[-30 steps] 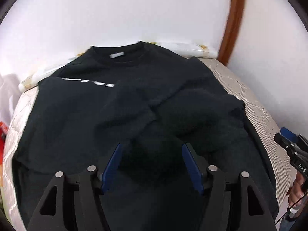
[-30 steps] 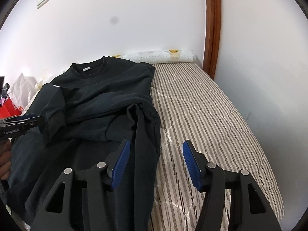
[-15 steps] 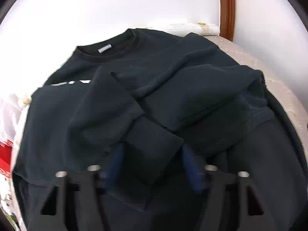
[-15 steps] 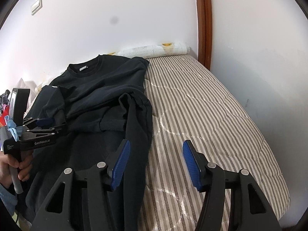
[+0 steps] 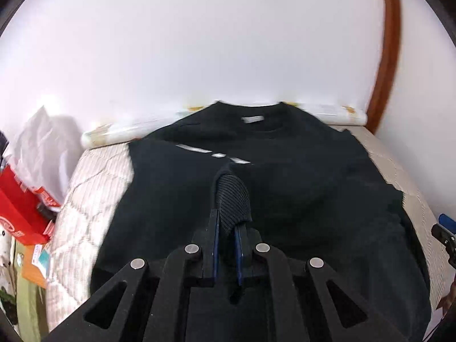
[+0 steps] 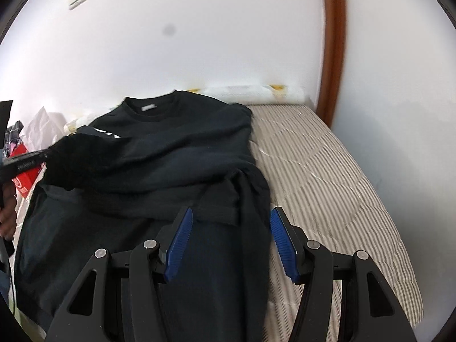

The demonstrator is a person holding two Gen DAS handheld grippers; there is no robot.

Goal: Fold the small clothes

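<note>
Cuff (image 5: pixel 232 199) now pinched, left claw (image 5: pixel 228 239) closed

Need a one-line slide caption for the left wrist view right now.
Left gripper shut on the ribbed cuff of the black long-sleeved sweatshirt lying on the striped quilted mattress.

My left wrist camera sits just behind its blue-padded fingers (image 5: pixel 215 236), looking steeply down and very close onto the black long-sleeved sweatshirt (image 5: pixel 299 188). My right wrist camera looks forward past its own fingers (image 6: pixel 179 239), a little farther off. Both views share the sweatshirt (image 6: pixel 159 154), the striped quilted mattress (image 6: pixel 327 176) and the white wall (image 6: pixel 199 28).
</note>
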